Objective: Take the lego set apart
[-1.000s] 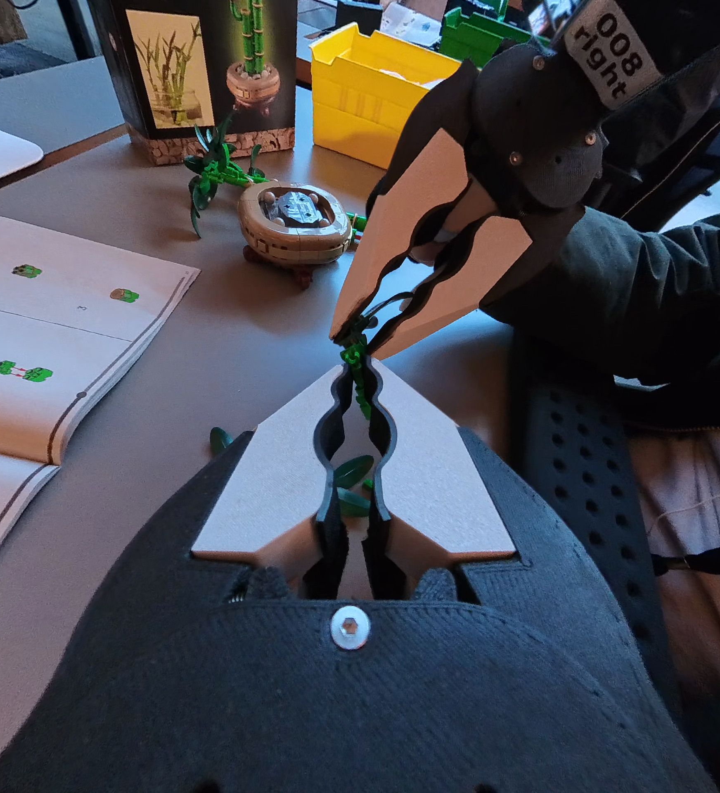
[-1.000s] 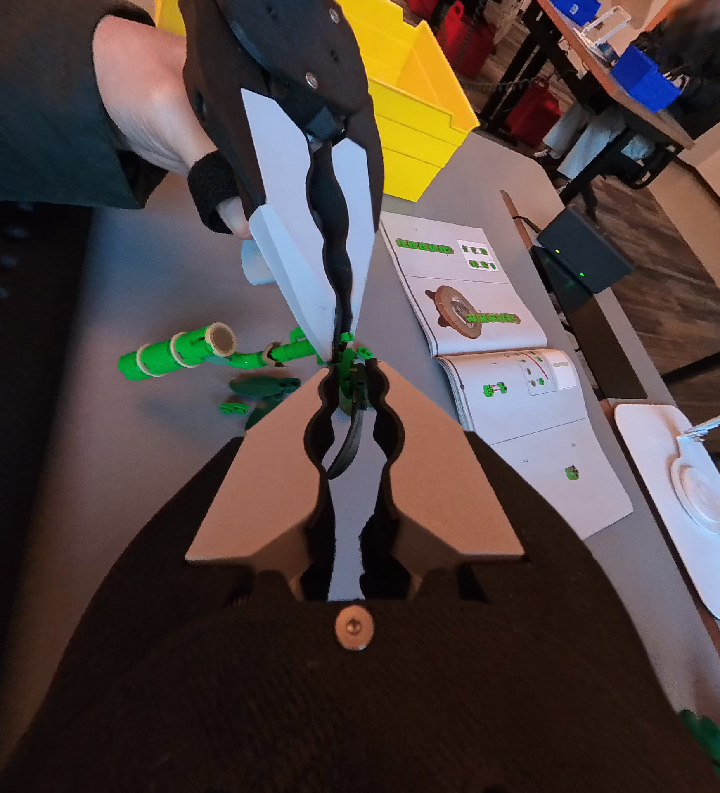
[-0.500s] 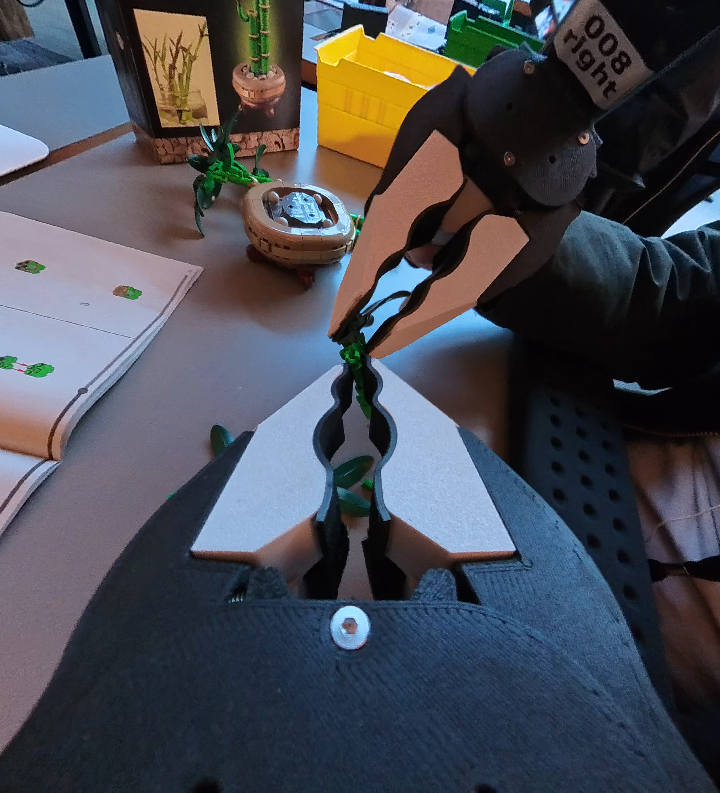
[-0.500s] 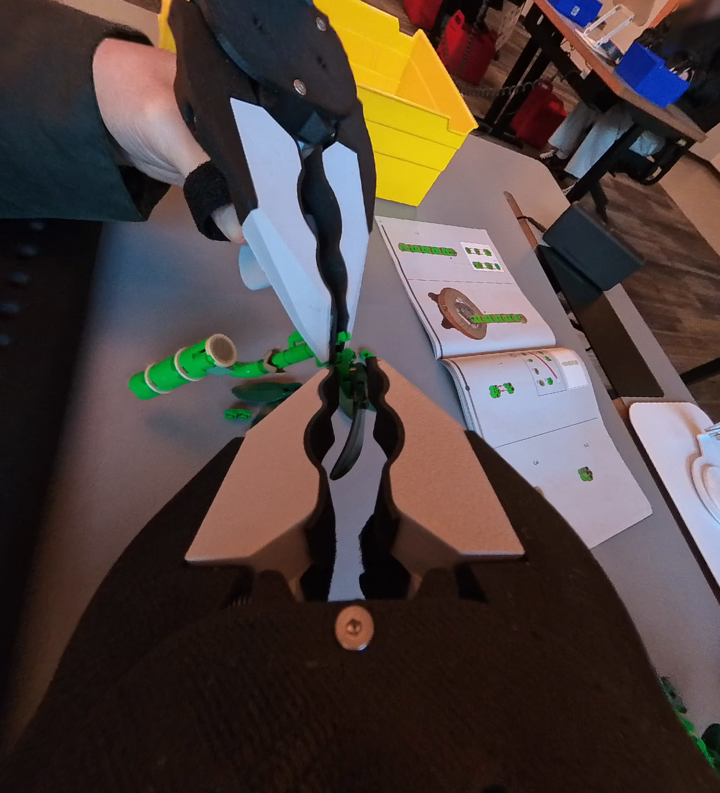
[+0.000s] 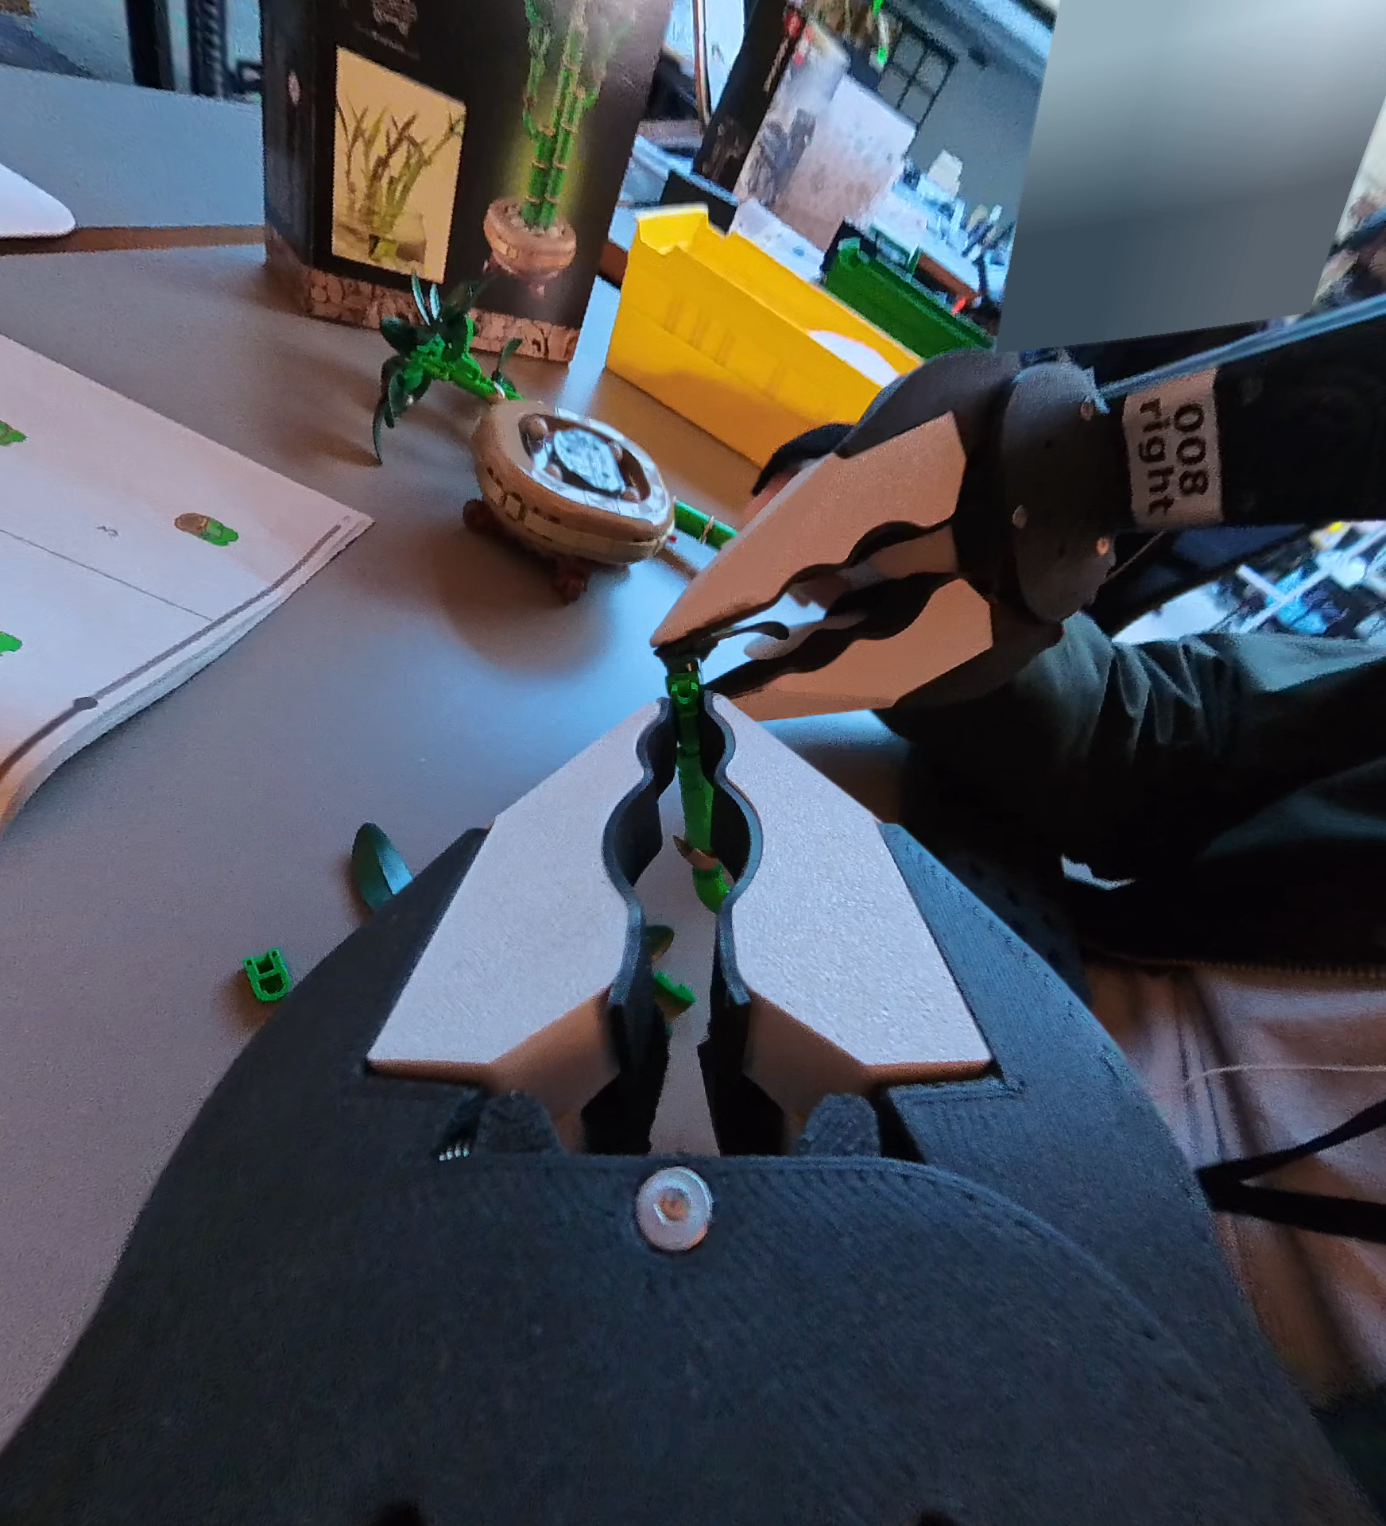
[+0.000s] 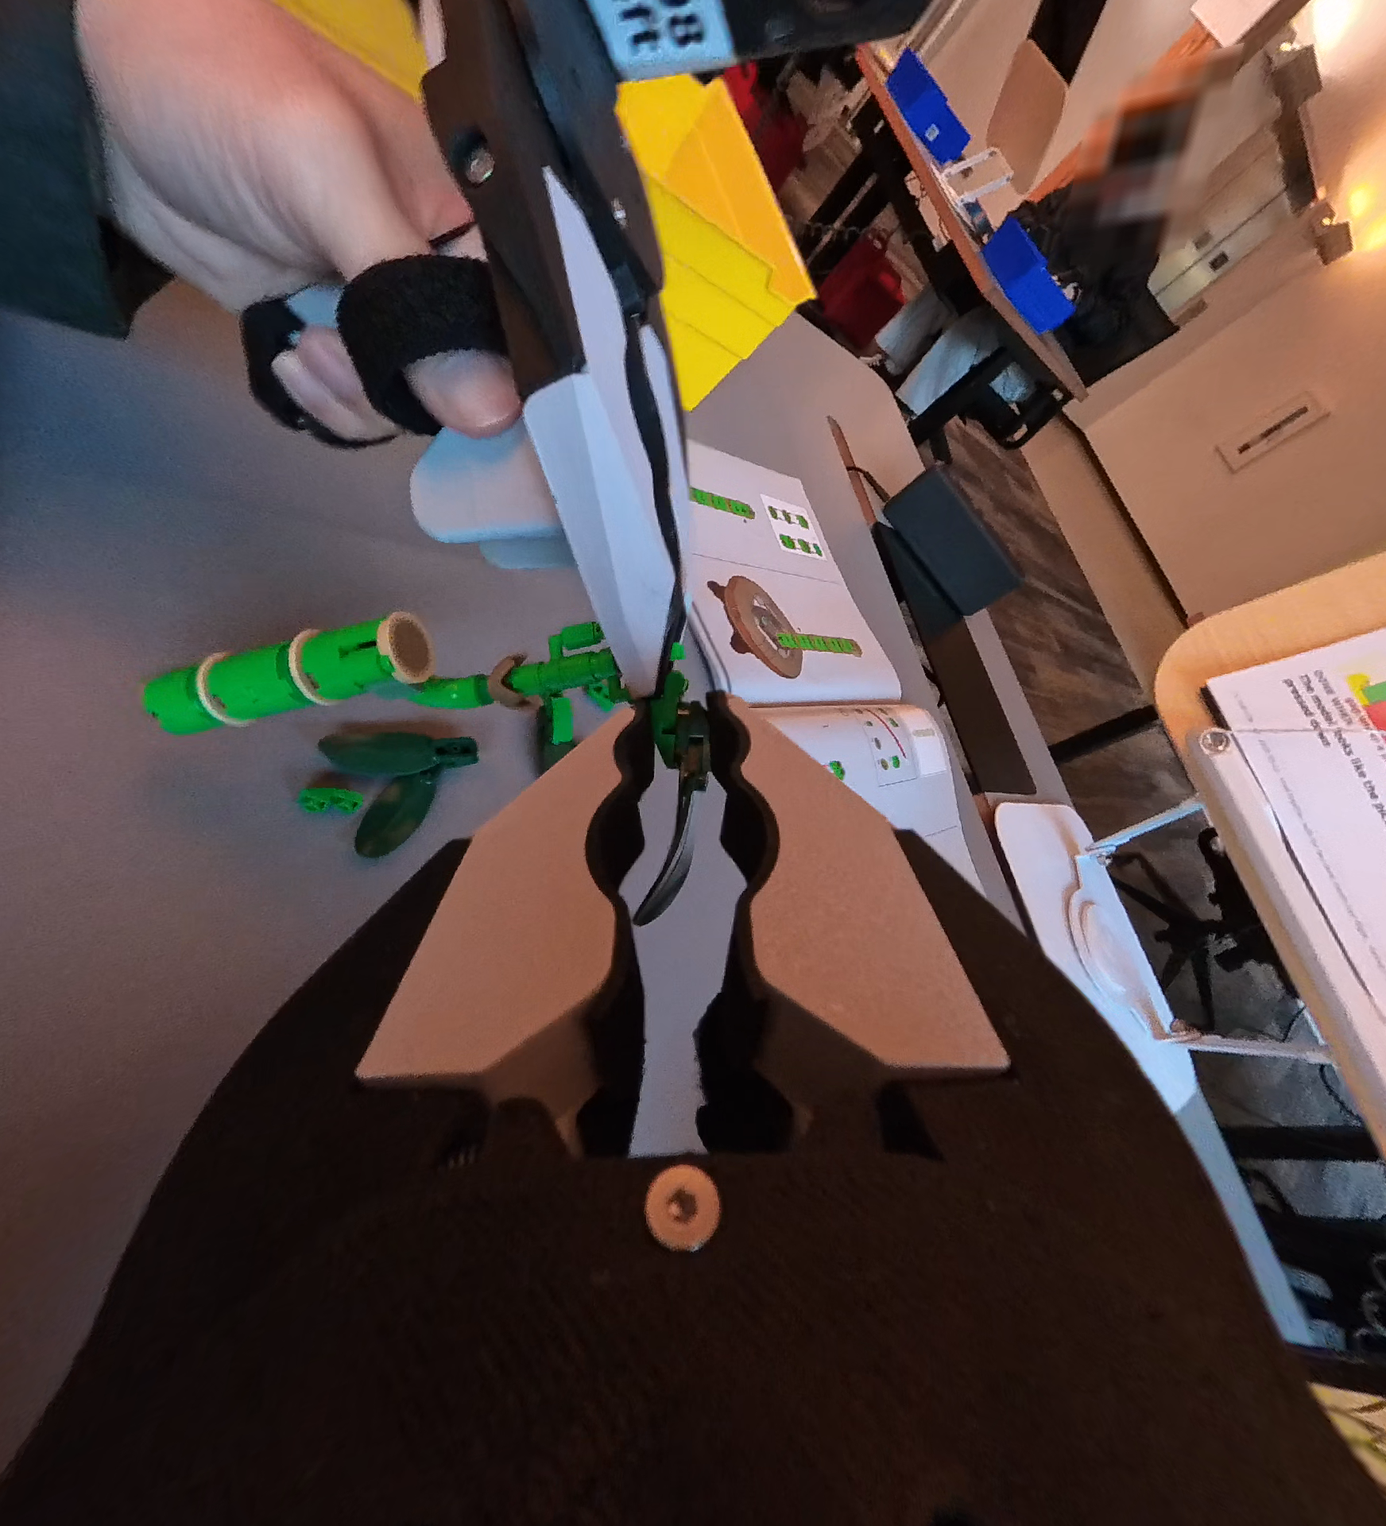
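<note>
A: Left wrist view: what's clamped?

B: My left gripper [image 5: 685, 714] pinches the green stem [image 5: 694, 793] above the table [image 5: 178, 867]; my right gripper [image 5: 677, 652] nips its dark leaf [image 6: 685, 834].

A: Handling?

B: Light, stiff, brittle at the joints, I judge. Grip close to the joint.

desk [image 6: 79, 528]: grey, rounded corner | floor [image 6: 1028, 528]: dark wood planks beyond the desk | second desk [image 6: 962, 248]: behind the floor strip, carrying blue bins [image 6: 1024, 277] | wall [image 6: 1251, 347]: pale beige, warm lamp glow high up, right of that second desk
</note>
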### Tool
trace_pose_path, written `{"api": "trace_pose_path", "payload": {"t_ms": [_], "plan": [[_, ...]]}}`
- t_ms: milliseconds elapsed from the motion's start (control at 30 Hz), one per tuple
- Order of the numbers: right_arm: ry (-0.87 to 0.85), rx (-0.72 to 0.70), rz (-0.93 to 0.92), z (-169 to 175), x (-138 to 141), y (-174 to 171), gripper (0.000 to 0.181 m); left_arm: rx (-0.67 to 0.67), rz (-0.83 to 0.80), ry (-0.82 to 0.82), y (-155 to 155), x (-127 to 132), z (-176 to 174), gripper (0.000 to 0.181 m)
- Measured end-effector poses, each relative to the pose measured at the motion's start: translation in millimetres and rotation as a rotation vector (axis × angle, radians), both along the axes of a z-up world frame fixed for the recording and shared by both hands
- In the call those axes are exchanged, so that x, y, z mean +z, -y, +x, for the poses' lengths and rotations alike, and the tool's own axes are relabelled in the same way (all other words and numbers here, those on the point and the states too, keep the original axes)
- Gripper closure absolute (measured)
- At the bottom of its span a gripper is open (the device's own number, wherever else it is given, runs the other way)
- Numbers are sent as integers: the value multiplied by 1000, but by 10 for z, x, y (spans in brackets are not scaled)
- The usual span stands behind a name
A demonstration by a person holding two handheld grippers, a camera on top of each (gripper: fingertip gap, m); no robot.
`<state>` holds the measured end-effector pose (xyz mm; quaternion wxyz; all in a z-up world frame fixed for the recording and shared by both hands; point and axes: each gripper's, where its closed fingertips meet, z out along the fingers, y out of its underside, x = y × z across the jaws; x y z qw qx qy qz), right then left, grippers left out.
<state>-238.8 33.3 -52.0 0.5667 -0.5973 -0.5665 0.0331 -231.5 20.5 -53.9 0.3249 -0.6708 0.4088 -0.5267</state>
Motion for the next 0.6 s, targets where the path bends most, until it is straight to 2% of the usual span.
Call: {"api": "trace_pose_path", "payload": {"t_ms": [200, 300, 467, 500, 533, 567, 600], "plan": [[-106, 9, -74, 46, 61, -16, 169, 21, -12, 62, -6, 68, 35, 178], [-138, 35, -126, 37, 57, 15, 169, 11, 33, 43, 24, 62, 24, 178], [-118, 47, -124, 43, 38, 34, 169, 0, 61, 14, 52, 40, 25, 178], [-124, -19, -69, 113, 96, -48, 169, -30, 61, -4, 91, 6, 24, 178], [-184, -92, 43, 333, 316, -165, 171, -106, 51, -113, 216, -196, 13, 178], [-326, -135, 13, 567, 515, -223, 171, -129, 56, -154, 287, -334, 19, 177], [-426, -103, -55, 639, 617, -198, 170, -123, 44, -131, 291, -307, 41, 177]]}}
